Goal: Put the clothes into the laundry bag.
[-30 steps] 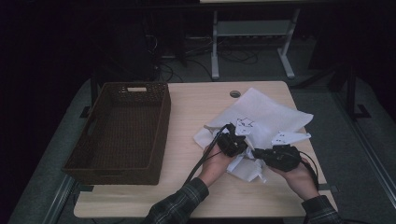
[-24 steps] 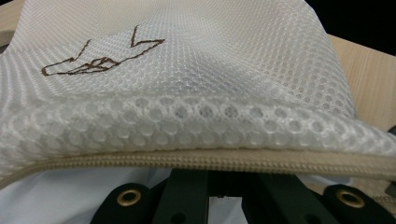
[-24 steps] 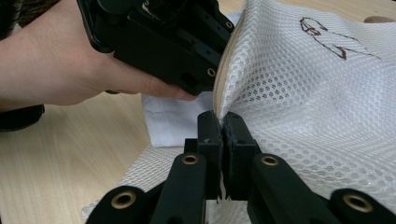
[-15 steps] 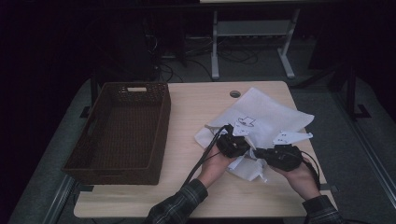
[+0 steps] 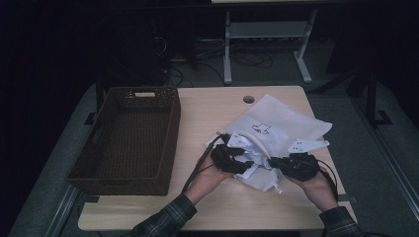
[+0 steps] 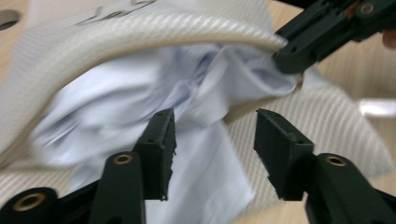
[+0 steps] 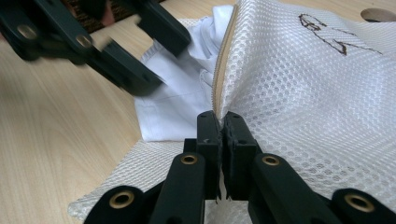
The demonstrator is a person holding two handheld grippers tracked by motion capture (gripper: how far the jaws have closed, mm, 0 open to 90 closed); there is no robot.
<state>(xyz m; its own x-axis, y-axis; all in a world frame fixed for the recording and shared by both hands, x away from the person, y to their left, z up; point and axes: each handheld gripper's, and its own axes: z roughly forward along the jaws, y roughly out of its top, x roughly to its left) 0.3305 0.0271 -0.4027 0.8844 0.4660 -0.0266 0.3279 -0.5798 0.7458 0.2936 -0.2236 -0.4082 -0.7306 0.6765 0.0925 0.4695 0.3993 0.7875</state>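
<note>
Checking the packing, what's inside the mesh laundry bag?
A crumpled white garment fills the open mouth of the mesh laundry bag, partly spilling out. Anything deeper is covered by mesh.

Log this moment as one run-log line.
right claw: shut on mesh bag edge | left claw: open at white cloth | cloth partly inside bag

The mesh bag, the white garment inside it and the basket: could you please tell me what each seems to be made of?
Mesh bag: probably synthetic netting, matte white, given its honeycomb holes and zip edge. White garment: thin woven cloth, perhaps cotton, which creases softly and shows a stitched seam. Basket: dark brown wicker or a similar woven material, its walls showing a weave texture.
</note>
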